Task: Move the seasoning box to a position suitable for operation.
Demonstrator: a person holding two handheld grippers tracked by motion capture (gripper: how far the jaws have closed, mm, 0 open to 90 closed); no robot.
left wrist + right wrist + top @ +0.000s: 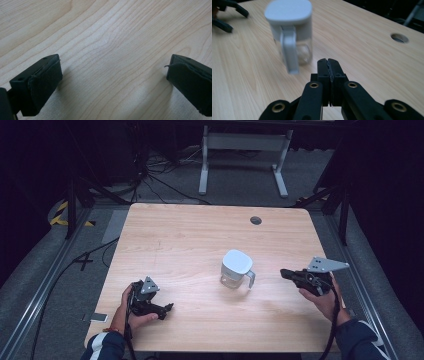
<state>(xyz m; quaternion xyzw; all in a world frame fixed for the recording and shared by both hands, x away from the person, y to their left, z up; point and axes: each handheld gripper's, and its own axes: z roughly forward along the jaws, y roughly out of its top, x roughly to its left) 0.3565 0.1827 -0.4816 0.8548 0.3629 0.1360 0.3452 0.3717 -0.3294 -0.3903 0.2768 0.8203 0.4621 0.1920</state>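
High view: jug [236,269] w/ white lid, mid-table [190,240], between grippers, apart from both. R gripper [287,273] near jug handle. R gripper view: fingers [328,65] pressed together, empty; handle faces cam. L gripper [167,309] at near-left; L gripper view: fingers [45,80] wide apart, over bare wood.

A pale wood worktop [200,235] with rounded corners and a round cable hole [256,220] near its far edge stands on grey carpet [30,280]. Beyond it, a white desk frame [245,150] (legs and crossbar showing) sits against darkness. Black cables [160,175] trail across the floor; yellow-black tape [62,212] marks the left.
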